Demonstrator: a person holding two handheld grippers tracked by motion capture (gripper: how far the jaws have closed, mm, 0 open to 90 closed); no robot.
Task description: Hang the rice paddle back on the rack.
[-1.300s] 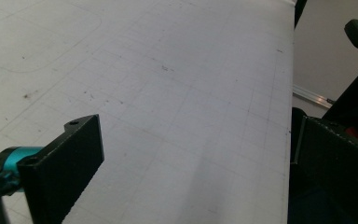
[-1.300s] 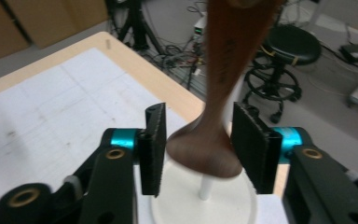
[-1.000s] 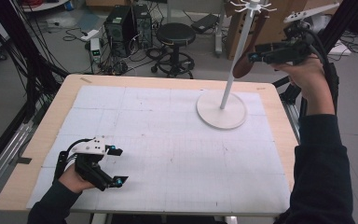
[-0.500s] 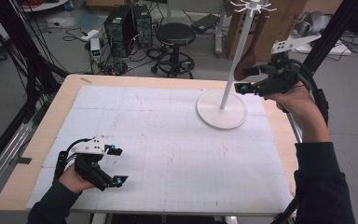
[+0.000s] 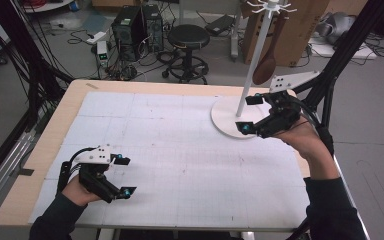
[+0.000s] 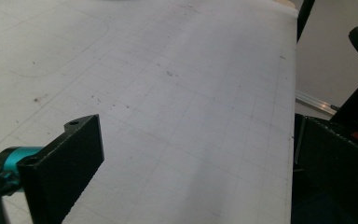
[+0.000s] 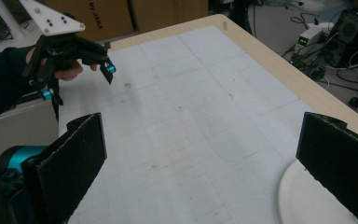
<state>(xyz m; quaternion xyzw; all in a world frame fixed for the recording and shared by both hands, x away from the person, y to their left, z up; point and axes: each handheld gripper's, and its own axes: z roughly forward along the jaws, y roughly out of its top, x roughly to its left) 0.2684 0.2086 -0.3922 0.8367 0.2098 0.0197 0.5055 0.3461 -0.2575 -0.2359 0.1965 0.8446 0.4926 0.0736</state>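
At the near left of the table (image 5: 45, 150), which is covered with a white gridded mat (image 5: 180, 165), the left gripper (image 5: 125, 176) rests low over the mat in the person's left hand (image 5: 75, 192). Its jaws are spread apart and there is nothing between them; in the left gripper view only bare mat lies between the two black pads.

At the far right stands a white stand (image 5: 252, 65) with a round base (image 5: 225, 120) on the mat and a thin, slightly leaning pole. Near the top of the pole there are hooks, and a brown wooden spoon (image 5: 266, 67) hangs from one of them, with its bowl down, just right of the pole.

The right gripper (image 5: 249, 114) is beside the base, at its right edge, held in the right hand (image 5: 302, 137). Its jaws have just been opening and now stand wide, released, with nothing between them. In the right gripper view the rim of the base (image 7: 303, 196) shows low by the right pad, and the left gripper (image 7: 81, 60) is seen further away over the mat
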